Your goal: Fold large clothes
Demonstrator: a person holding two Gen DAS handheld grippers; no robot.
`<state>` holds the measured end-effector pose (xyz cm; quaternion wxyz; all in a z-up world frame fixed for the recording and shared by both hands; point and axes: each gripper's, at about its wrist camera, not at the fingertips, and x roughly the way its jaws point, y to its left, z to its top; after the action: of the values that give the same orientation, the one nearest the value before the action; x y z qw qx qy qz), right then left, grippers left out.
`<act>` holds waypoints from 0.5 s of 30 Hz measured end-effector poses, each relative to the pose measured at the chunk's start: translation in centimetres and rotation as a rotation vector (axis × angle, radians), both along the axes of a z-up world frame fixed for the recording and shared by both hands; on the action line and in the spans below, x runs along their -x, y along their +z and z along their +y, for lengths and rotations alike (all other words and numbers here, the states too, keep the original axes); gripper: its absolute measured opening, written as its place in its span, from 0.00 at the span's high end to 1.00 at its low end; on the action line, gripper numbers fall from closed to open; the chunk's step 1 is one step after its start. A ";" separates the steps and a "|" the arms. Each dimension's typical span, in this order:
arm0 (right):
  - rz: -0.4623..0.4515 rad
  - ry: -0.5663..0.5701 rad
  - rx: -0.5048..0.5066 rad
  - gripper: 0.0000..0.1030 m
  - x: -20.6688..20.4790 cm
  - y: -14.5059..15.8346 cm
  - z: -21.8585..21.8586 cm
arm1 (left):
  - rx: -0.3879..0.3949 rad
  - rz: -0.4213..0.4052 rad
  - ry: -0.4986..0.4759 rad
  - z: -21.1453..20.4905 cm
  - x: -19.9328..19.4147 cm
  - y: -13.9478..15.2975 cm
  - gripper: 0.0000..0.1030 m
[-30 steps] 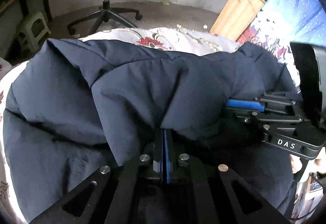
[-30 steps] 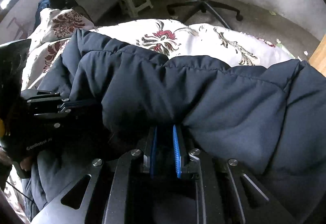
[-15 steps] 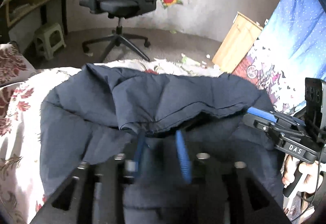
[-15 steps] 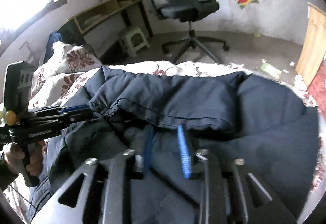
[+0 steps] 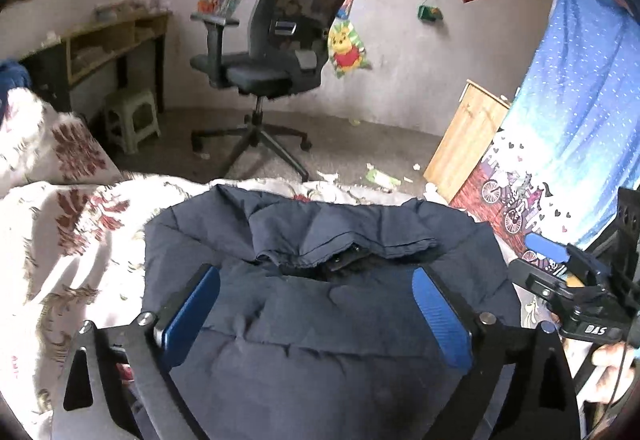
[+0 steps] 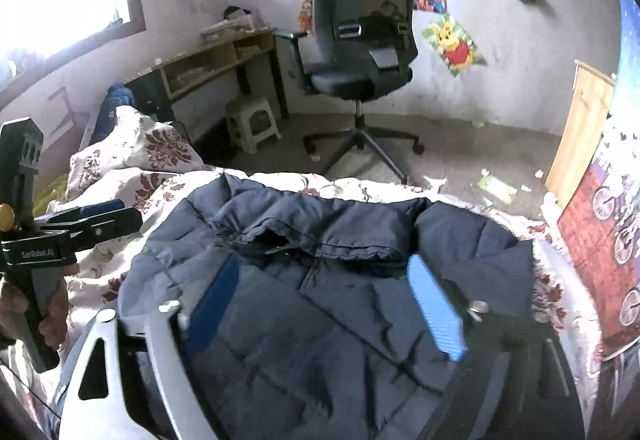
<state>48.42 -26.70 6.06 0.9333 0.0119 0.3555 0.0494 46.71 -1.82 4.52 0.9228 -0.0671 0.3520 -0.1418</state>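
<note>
Jacket on the bed, grippers above it

The jacket [image 5: 320, 320] lies on the bed [image 5: 72, 260], its far fold reaching close to the bed's far edge. The left gripper [image 5: 316, 304] hangs over the jacket, and the right gripper [image 6: 324, 304] hangs just beside it on the right. Beyond the far edge stands the chair [image 5: 280, 60] on the floor, a stool [image 5: 132, 120] and desk [image 5: 112, 40] to its left, a board [image 5: 468, 144] leaning to its right.

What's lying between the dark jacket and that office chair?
In the right wrist view: a strip of flowered bedspread past the jacket, then bare grey floor up to the office chair.
</note>
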 end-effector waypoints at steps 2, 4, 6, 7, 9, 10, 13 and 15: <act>-0.004 0.013 0.011 0.11 1.0 0.9 0.5 | -0.011 -0.026 -0.002 -0.1 1.3 0.7 0.03; -0.002 0.022 0.037 0.10 2.4 1.8 0.9 | -0.023 -0.056 -0.011 -0.2 2.7 1.6 0.02; 0.002 0.025 0.054 0.10 3.6 2.3 1.3 | -0.033 -0.082 -0.013 -0.4 3.9 2.2 0.01; 0.006 0.025 0.061 0.09 4.3 2.6 1.4 | -0.038 -0.096 -0.013 -0.4 4.6 2.5 0.01; 0.012 0.025 0.071 0.08 5.4 3.2 1.6 | -0.042 -0.114 -0.014 -0.3 5.7 3.1 0.00; 0.010 0.026 0.078 0.08 6.1 3.5 1.7 | -0.045 -0.122 -0.014 -0.3 6.4 3.3 0.00; -0.004 0.029 0.097 0.06 8.1 4.5 2.0 | -0.057 -0.129 -0.013 -0.3 8.1 3.8 0.00; -0.004 0.034 0.103 0.05 9.2 5.2 2.1 | -0.072 -0.137 -0.014 -0.4 9.3 3.9 0.00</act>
<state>39.20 -24.63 11.25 0.9325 -0.0423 0.3557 0.0467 37.39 -2.20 8.39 0.9454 -0.0215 0.2936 -0.1397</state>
